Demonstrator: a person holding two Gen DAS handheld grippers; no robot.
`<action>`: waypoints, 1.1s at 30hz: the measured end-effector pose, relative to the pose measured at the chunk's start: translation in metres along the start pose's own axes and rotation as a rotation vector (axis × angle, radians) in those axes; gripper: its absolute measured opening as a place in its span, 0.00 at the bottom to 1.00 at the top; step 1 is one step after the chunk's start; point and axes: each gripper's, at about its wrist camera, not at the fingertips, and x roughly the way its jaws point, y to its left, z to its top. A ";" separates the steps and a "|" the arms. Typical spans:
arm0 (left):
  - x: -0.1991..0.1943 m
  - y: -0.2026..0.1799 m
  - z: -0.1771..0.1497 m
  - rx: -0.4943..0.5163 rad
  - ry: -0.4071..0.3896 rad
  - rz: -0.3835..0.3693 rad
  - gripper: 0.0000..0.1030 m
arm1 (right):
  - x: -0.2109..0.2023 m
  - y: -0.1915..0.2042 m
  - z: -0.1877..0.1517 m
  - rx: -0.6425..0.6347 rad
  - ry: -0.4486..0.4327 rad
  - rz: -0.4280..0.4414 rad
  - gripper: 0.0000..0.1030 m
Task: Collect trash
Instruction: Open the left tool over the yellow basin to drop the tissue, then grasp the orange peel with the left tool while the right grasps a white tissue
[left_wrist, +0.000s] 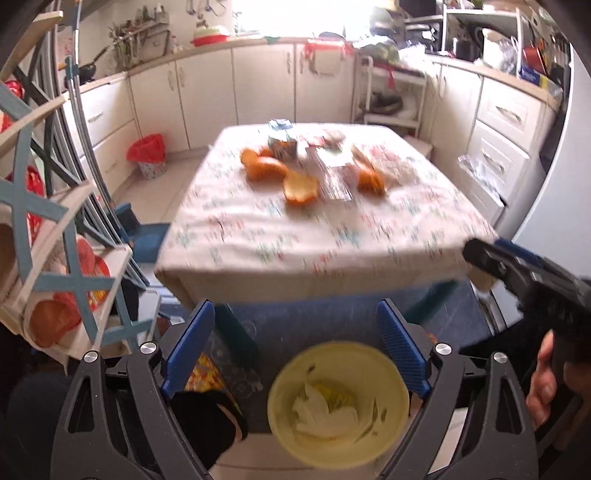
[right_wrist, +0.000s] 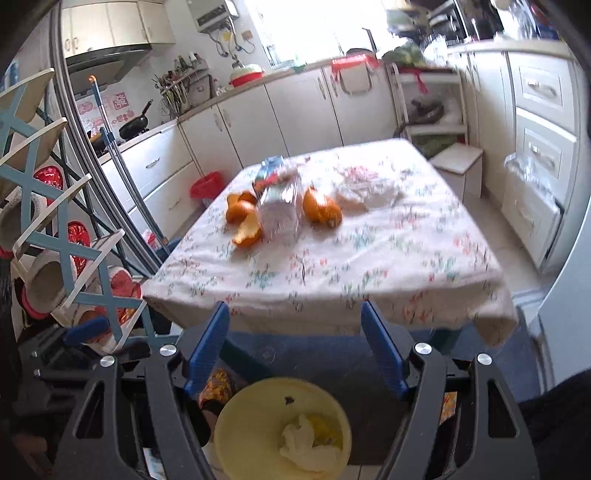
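A small yellow bin (left_wrist: 282, 402) (right_wrist: 251, 413) stands on the floor below both grippers, holding a crumpled white tissue (left_wrist: 321, 413) (right_wrist: 303, 443). My left gripper (left_wrist: 295, 314) is open and empty above the bin. My right gripper (right_wrist: 295, 314) is open and empty too. Ahead, on the table with the floral cloth (left_wrist: 295, 240) (right_wrist: 369, 258), lie orange peels (left_wrist: 264, 168) (right_wrist: 321, 210). With them are a clear plastic wrapper (left_wrist: 334, 173) (right_wrist: 279, 210) and a small carton (left_wrist: 282, 142) (right_wrist: 271, 170).
A slatted blue and white rack (left_wrist: 44, 221) (right_wrist: 55, 206) crowds the left side. A red-lined waste basket (left_wrist: 147, 155) (right_wrist: 207, 188) sits by the white cabinets. A mop handle (right_wrist: 122, 155) leans at the left. A white stool (right_wrist: 458, 162) stands past the table's right corner.
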 end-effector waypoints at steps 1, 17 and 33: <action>0.001 0.002 0.006 -0.004 -0.011 0.008 0.83 | 0.000 0.000 0.002 -0.001 -0.008 -0.001 0.71; 0.040 0.033 0.084 -0.036 -0.103 0.044 0.86 | 0.022 -0.001 0.037 -0.011 -0.042 -0.005 0.71; 0.114 0.049 0.157 -0.053 -0.052 0.076 0.86 | 0.119 0.008 0.137 -0.075 -0.007 0.029 0.71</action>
